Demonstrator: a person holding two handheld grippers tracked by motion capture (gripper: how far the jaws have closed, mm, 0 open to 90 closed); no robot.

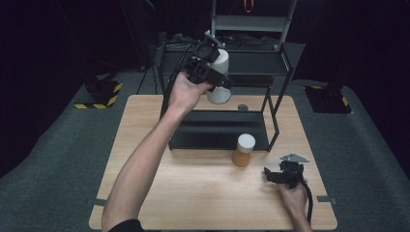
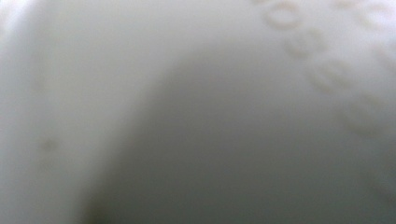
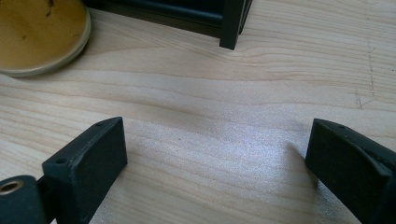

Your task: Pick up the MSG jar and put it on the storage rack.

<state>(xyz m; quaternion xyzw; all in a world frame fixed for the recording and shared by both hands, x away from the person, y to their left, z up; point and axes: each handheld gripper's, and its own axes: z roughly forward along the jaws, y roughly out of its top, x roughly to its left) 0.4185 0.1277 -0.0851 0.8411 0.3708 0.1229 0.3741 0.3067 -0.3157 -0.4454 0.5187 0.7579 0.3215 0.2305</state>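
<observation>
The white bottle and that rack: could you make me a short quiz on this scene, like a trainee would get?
1. True or false: the left gripper holds the white bottle up at the rack.
2. Which stands on the table before the rack? A) orange jar B) blue cup C) red box
3. Fill in: the right gripper's jaws stand ____.

Key: 1 true; 2 A, the orange jar; 3 open.

Lab or test studio, dark surrounds, hazard-striped stand bases point(image 1: 99, 94), grey carpet point(image 1: 53, 145)
</observation>
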